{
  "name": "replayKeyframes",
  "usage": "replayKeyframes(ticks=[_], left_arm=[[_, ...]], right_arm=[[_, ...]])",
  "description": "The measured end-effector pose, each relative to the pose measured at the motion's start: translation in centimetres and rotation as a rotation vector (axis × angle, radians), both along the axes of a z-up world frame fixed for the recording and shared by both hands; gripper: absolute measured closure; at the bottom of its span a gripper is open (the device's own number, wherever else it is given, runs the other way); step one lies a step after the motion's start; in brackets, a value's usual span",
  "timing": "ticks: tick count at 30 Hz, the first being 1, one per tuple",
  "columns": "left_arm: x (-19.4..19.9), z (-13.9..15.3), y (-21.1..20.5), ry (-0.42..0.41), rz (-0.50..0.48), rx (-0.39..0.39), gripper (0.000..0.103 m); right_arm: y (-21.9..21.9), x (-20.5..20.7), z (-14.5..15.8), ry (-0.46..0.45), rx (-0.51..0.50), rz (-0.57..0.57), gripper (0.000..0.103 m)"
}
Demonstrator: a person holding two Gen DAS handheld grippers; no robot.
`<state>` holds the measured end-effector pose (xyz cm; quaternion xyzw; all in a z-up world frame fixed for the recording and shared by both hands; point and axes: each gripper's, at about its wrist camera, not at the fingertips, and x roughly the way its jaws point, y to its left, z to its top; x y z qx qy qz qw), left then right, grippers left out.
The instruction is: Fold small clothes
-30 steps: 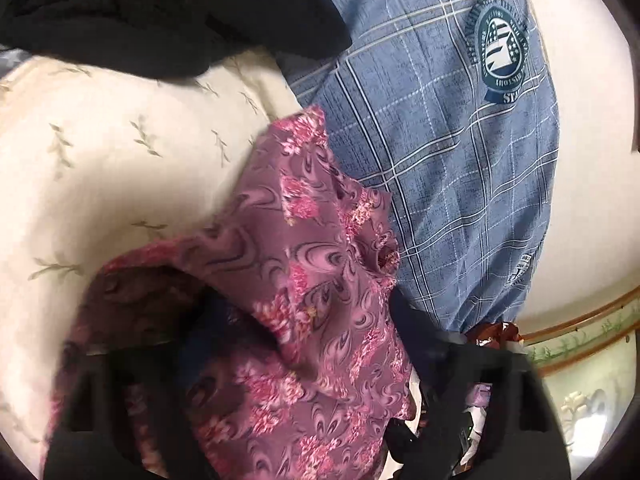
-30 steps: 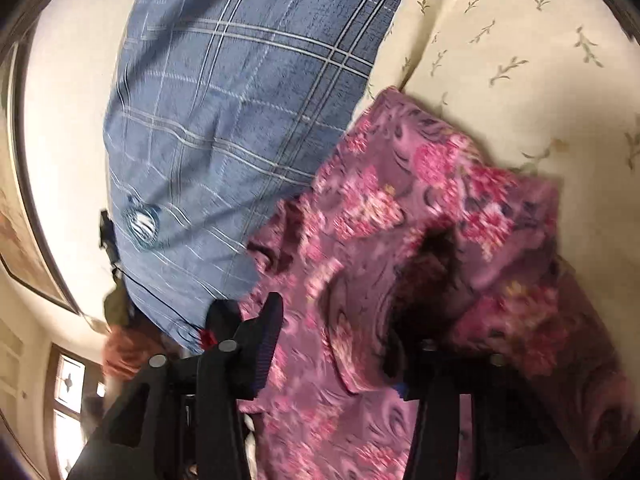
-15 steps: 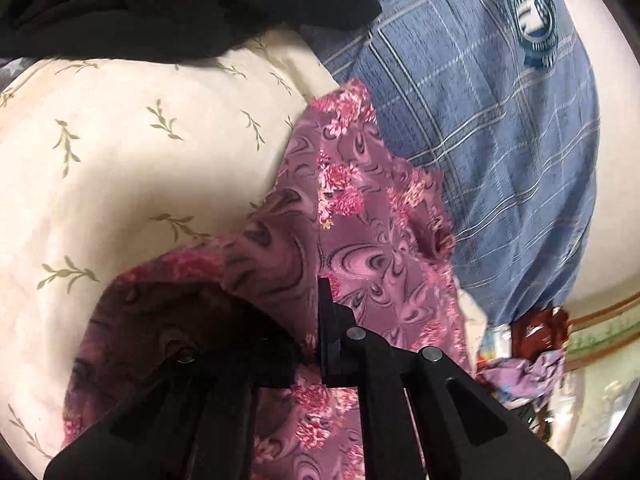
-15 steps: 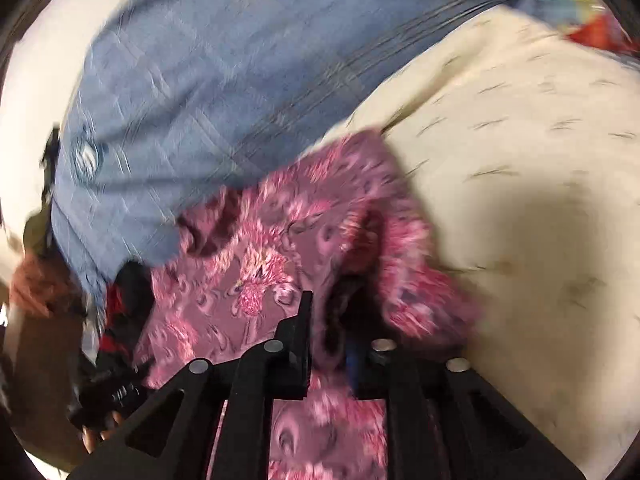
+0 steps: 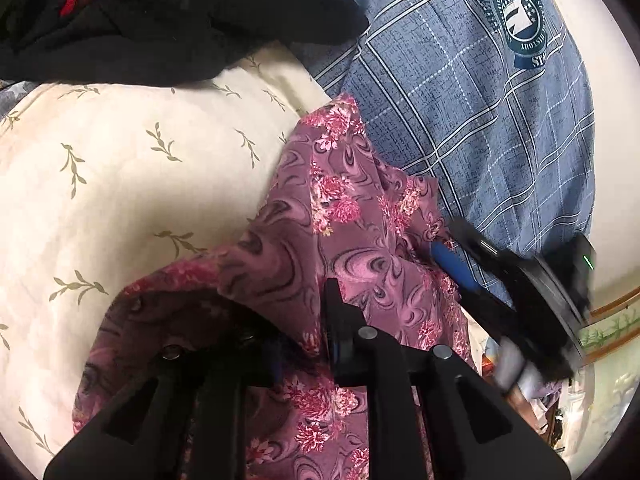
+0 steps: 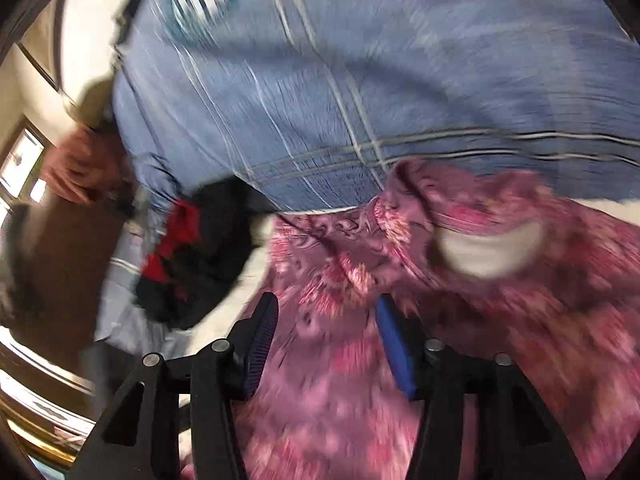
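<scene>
A black garment [image 5: 168,20] and a blue plaid shirt [image 5: 480,128] lie past the floral cloth [image 5: 360,240] on the cream sheet [image 5: 120,184]. The left gripper [image 5: 304,344] pinches a fold of the cloth. The right gripper [image 6: 324,340], jaws just opening, stands apart over the cloth, pads off it.

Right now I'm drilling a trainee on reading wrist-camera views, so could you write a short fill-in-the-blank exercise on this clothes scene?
1. The left hand-held gripper is shut on the purple ____ garment.
2. The cream bedding is printed with small green ____.
3. The blue checked shirt bears a round ____.
4. The right hand-held gripper has ____ jaws with blue pads.

Missing words: floral; sprigs; emblem; open
</scene>
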<state>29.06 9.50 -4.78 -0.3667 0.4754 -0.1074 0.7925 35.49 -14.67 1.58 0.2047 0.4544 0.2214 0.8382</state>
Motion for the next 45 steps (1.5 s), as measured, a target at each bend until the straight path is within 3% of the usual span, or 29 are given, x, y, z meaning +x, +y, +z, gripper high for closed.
replayKeyframes(ticks=[4,5,6,8,9,11,15,16,17,19,20,22,26,29,31,33,35,37,39,41,43,45], left_arm=[[0.1,-0.3,-0.1,0.003,-0.009,-0.001,0.090],[0.1,-0.3,-0.1,0.002,-0.009,0.000,0.090],[0.0,-0.2,-0.1,-0.001,-0.006,0.001,0.090],[-0.2,0.2,0.1,-0.016,0.004,0.012,0.090],[-0.2,0.3,0.0,-0.024,0.011,0.034,0.090],[-0.1,0.2,0.0,-0.022,0.016,0.079,0.090],[0.1,-0.5,-0.2,-0.001,0.017,0.089,0.090],[0.0,-0.4,-0.1,-0.004,0.016,0.092,0.090],[-0.1,-0.2,-0.1,-0.009,0.016,0.093,0.090],[-0.4,0.0,-0.2,-0.020,0.011,0.098,0.090],[-0.5,0.0,-0.2,-0.023,0.008,0.098,0.090],[-0.6,0.1,-0.2,-0.030,0.003,0.092,0.086],[-0.7,0.1,0.0,-0.043,0.009,0.101,0.081],[-0.8,0.1,-0.3,-0.055,0.009,0.120,0.081],[-0.6,0.1,-0.7,-0.063,0.002,0.137,0.081],[-0.7,0.6,-1.0,-0.094,-0.010,0.157,0.081],[-0.9,1.2,-1.0,-0.125,0.001,0.189,0.081],[-0.5,0.9,-1.0,-0.105,0.008,0.236,0.081],[0.4,-0.7,-0.9,-0.040,-0.008,0.219,0.083],[0.3,-0.5,-0.6,-0.046,-0.005,0.214,0.084],[-0.1,0.1,-0.5,-0.033,-0.047,0.215,0.084],[-1.7,1.3,0.1,-0.019,-0.068,0.163,0.084]], right_arm=[[2.6,3.4,-3.2,0.079,-0.025,0.053,0.048],[2.9,3.5,-3.6,0.090,-0.030,0.067,0.053],[3.7,3.5,-3.7,0.091,-0.047,0.104,0.089],[6.2,3.2,-2.1,-0.003,-0.140,0.195,0.098],[6.9,2.7,-0.9,-0.076,-0.162,0.206,0.098],[7.2,3.0,0.1,-0.125,-0.178,0.156,0.098],[7.7,4.4,-3.3,0.006,-0.333,0.121,0.092],[7.7,3.9,-3.6,0.012,-0.353,0.105,0.091],[6.8,2.7,-2.9,-0.017,-0.310,0.082,0.091],[4.0,0.1,-1.1,-0.059,-0.201,0.020,0.086],[1.5,-1.8,-0.2,-0.069,-0.135,-0.040,0.074],[-4.7,-6.2,1.4,-0.096,-0.068,-0.184,0.063],[-15.5,-14.1,2.0,-0.118,-0.147,-0.487,0.049],[-20.3,-17.6,0.4,-0.060,-0.124,-0.617,0.049],[-21.7,-17.9,-1.4,-0.006,-0.103,-0.595,0.053],[-20.2,-17.2,-1.9,0.004,-0.075,-0.501,0.095],[-19.2,-17.6,0.0,-0.092,-0.092,-0.465,0.096],[-19.4,-18.6,1.7,-0.186,-0.109,-0.494,0.096],[-20.8,-17.9,0.5,-0.126,-0.158,-0.522,0.096],[-21.1,-16.8,-2.1,-0.006,-0.240,-0.507,0.093],[-21.7,-18.1,-1.9,-0.027,-0.215,-0.541,0.084],[-22.4,-19.7,-0.8,-0.047,-0.179,-0.601,0.078]])
